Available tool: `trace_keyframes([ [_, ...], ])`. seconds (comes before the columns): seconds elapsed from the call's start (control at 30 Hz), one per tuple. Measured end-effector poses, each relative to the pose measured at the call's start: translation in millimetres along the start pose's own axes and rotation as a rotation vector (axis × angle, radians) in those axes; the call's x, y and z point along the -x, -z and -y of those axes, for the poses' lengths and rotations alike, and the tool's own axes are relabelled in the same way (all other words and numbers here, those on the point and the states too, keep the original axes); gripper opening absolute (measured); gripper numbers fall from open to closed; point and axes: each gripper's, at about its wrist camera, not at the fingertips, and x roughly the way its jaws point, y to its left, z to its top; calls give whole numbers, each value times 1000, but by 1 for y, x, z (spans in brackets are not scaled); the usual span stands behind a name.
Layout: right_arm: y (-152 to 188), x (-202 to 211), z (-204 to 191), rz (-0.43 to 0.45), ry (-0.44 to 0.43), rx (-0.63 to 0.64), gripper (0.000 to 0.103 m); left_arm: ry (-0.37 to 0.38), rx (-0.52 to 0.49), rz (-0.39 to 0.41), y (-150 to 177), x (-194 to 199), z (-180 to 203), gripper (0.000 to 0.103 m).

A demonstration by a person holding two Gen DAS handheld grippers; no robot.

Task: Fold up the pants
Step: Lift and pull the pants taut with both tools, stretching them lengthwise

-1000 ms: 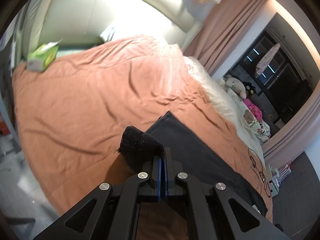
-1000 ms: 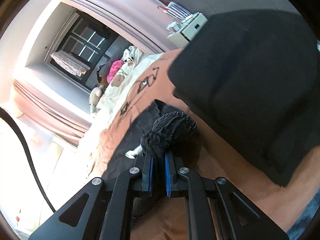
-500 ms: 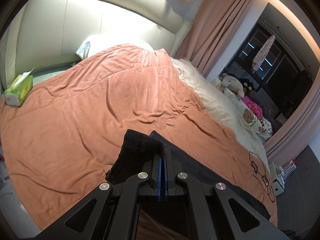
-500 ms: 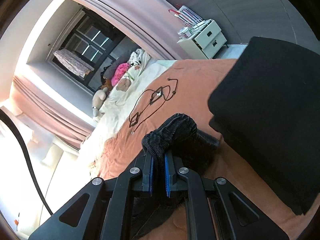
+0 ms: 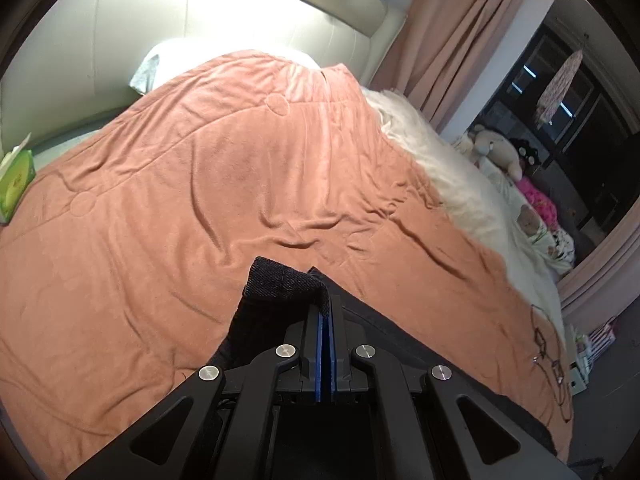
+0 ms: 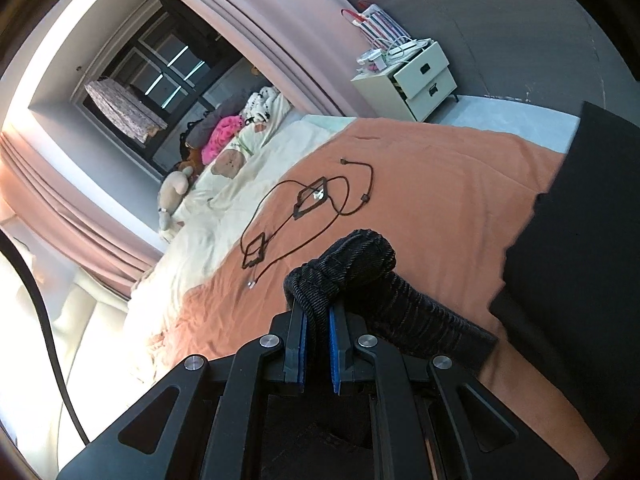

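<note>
Orange bedspread covers the bed; cables lie on it.

A home bedroom: bed, curtains, stuffed toys, nightstand.

In the left wrist view the blanket is filling the middle of the frame, with the tissue box sitting at its left edge and the pillow lying at upper centre against the headboard. The pants are lying on the blanket at lower centre. In the right wrist view a cable is lying on the blanket at centre, toys are sitting at its upper left, and the nightstand is standing at upper right.
</note>
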Motion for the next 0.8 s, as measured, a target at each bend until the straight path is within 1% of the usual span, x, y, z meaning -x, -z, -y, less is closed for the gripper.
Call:
trace_keyframes([
  [0.13,0,-34,-11,-9,38,13,6,-34,-19,-42,1,-39,6,2],
  [0.2,1,-49,-14,-20,55,13,6,-60,-24,-71,4,-64,8,2],
  [0.43,-4,-98,-32,-52,126,50,6,-141,-48,-115,6,-125,16,2],
  [0.6,-8,-124,-51,-65,172,77,6,-184,-75,-138,0,-159,27,2],
  [0.8,-13,-150,-69,-59,223,109,6,-217,-101,-156,-7,-188,41,2],
])
